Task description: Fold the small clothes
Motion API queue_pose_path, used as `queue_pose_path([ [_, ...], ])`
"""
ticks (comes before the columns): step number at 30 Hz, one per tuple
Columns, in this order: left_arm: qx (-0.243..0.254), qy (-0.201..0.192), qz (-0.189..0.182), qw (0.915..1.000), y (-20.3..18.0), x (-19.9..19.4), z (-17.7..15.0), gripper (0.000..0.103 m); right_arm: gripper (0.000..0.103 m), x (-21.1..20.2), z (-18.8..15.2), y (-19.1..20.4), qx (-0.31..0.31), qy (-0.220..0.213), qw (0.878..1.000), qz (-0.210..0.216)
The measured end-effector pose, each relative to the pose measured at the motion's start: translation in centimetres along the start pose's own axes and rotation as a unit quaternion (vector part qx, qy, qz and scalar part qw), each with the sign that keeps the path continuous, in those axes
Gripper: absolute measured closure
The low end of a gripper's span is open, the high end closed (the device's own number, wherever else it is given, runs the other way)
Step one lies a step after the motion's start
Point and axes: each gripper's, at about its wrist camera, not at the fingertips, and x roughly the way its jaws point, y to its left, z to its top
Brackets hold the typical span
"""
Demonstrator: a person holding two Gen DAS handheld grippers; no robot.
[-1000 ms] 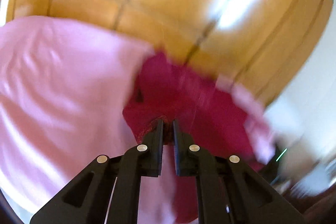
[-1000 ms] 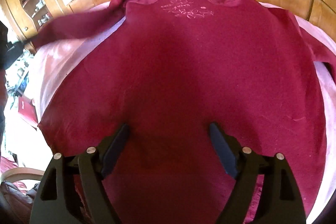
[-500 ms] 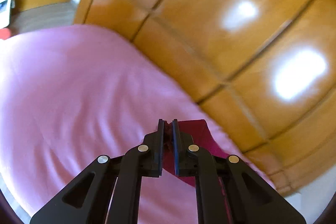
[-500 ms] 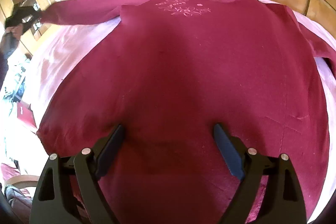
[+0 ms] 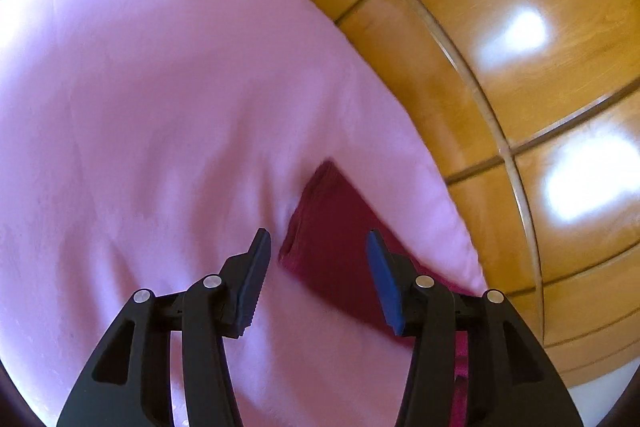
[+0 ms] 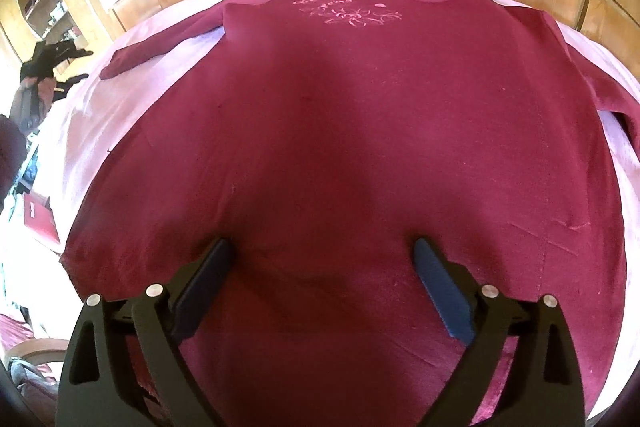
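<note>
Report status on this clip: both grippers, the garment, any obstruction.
Left gripper opening, sleeve cuff loose between jaws. Right gripper opening wide over maroon sweater, nothing gripped. Sweater flat on pink sheet, unfolded. Nothing in the way.

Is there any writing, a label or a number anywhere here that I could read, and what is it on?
None: no readable word, number or brand in either view.
The dark red sweater bears pink embroidery below its neckline: flowers, not letters.
The red book-like item at the left edge of the right wrist view has a pale mark, too small to read.
The items on the shelves are too small and blurred to read.
</note>
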Motion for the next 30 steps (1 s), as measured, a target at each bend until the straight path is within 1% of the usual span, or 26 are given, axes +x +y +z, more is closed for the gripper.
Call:
queue_pose_path([
  [3, 0.03, 0.011, 0.021, 0.9993, -0.9, 1.9, -1.9, 0.056, 0.009, 0.0, 0.0, 0.1, 0.0, 0.0, 1.0, -0.005],
  [4, 0.041, 0.018, 0.021, 0.9988, -1.6, 2.9, -2.4, 0.068, 0.009, 0.0, 0.0, 0.1, 0.0, 0.001, 1.0, -0.008],
  [5, 0.052, 0.023, 0.024, 0.9981, -2.2, 3.8, -2.6, 0.076, 0.009, 0.0, 0.0, 0.2, -0.001, 0.001, 1.0, -0.011],
  [6, 0.075, 0.026, 0.034, 0.9962, -3.2, 4.6, -2.9, 0.093, 0.009, 0.1, 0.0, 0.3, -0.002, 0.002, 1.0, -0.014],
  [7, 0.1, 0.021, 0.056, 0.9932, -4.0, 5.1, -3.2, 0.103, 0.009, 0.1, 0.0, 0.3, -0.003, 0.002, 1.0, -0.016],
  [8, 0.113, 0.011, 0.074, 0.9908, -4.7, 5.3, -3.3, 0.103, 0.009, 0.1, 0.0, 0.4, -0.003, 0.003, 1.0, -0.018],
  [10, 0.123, -0.018, 0.093, 0.9879, -5.3, 4.8, -2.6, 0.103, 0.009, 0.1, 0.1, 0.4, -0.002, 0.004, 1.0, -0.021],
  [12, 0.108, -0.051, 0.112, 0.9865, -5.5, 4.0, -0.6, 0.103, 0.008, 0.2, 0.1, 0.5, -0.001, 0.005, 1.0, -0.023],
  [13, 0.103, -0.067, 0.127, 0.9843, -5.7, 3.7, 0.6, 0.103, 0.007, 0.2, 0.1, 0.5, -0.001, 0.005, 1.0, -0.025],
  [14, 0.105, -0.073, 0.139, 0.982, -5.8, 3.6, 1.2, 0.103, 0.006, 0.3, 0.1, 0.6, -0.001, 0.005, 1.0, -0.026],
  [16, 0.114, -0.069, 0.164, 0.9775, -6.0, 3.9, 1.8, 0.103, 0.005, 0.3, 0.1, 0.7, -0.001, 0.004, 1.0, -0.028],
  [17, 0.115, -0.063, 0.159, 0.9786, -6.0, 3.8, 1.7, 0.103, 0.004, 0.3, 0.1, 0.7, 0.0, 0.003, 1.0, -0.028],
  [18, 0.113, -0.052, 0.136, 0.9829, -5.9, 3.6, 1.3, 0.103, 0.004, 0.3, 0.1, 0.7, 0.0, 0.001, 1.0, -0.028],
  [19, 0.108, -0.043, 0.098, 0.9883, -5.7, 2.9, 0.8, 0.103, 0.004, 0.3, 0.0, 0.7, 0.0, 0.0, 1.0, -0.028],
  [20, 0.114, -0.035, 0.058, 0.9911, -5.6, 2.0, -0.3, 0.103, 0.004, 0.3, -0.1, 0.7, 0.0, -0.003, 1.0, -0.028],
  [22, 0.143, -0.014, 0.022, 0.9894, -6.3, 1.1, -2.7, 0.103, 0.004, 0.2, -0.2, 0.7, -0.001, -0.007, 1.0, -0.027],
  [23, 0.161, 0.007, -0.003, 0.9869, -6.6, 0.4, -4.5, 0.103, 0.004, 0.1, -0.3, 0.6, -0.002, -0.008, 1.0, -0.027],
  [24, 0.175, 0.027, -0.027, 0.9838, -6.9, 0.1, -6.2, 0.093, 0.004, 0.1, -0.4, 0.6, -0.001, -0.01, 1.0, -0.025],
  [25, 0.188, 0.049, -0.051, 0.9795, -7.1, -0.4, -7.9, 0.078, 0.004, 0.1, -0.4, 0.5, -0.001, -0.011, 1.0, -0.024],
  [26, 0.203, 0.077, -0.085, 0.9724, -7.5, -1.0, -10.5, 0.069, 0.004, 0.0, -0.4, 0.5, 0.0, -0.012, 1.0, -0.023],
  [27, 0.211, 0.097, -0.109, 0.9666, -7.6, -1.5, -12.2, 0.056, 0.004, -0.1, -0.4, 0.5, 0.0, -0.014, 1.0, -0.022],
  [28, 0.221, 0.12, -0.129, 0.9592, -7.9, -1.9, -14.3, 0.051, 0.004, -0.2, -0.5, 0.4, 0.002, -0.016, 1.0, -0.021],
  [30, 0.251, 0.164, -0.164, 0.9396, -8.8, -2.9, -19.0, 0.051, 0.004, -0.3, -0.6, 0.3, 0.002, -0.019, 1.0, -0.018],
])
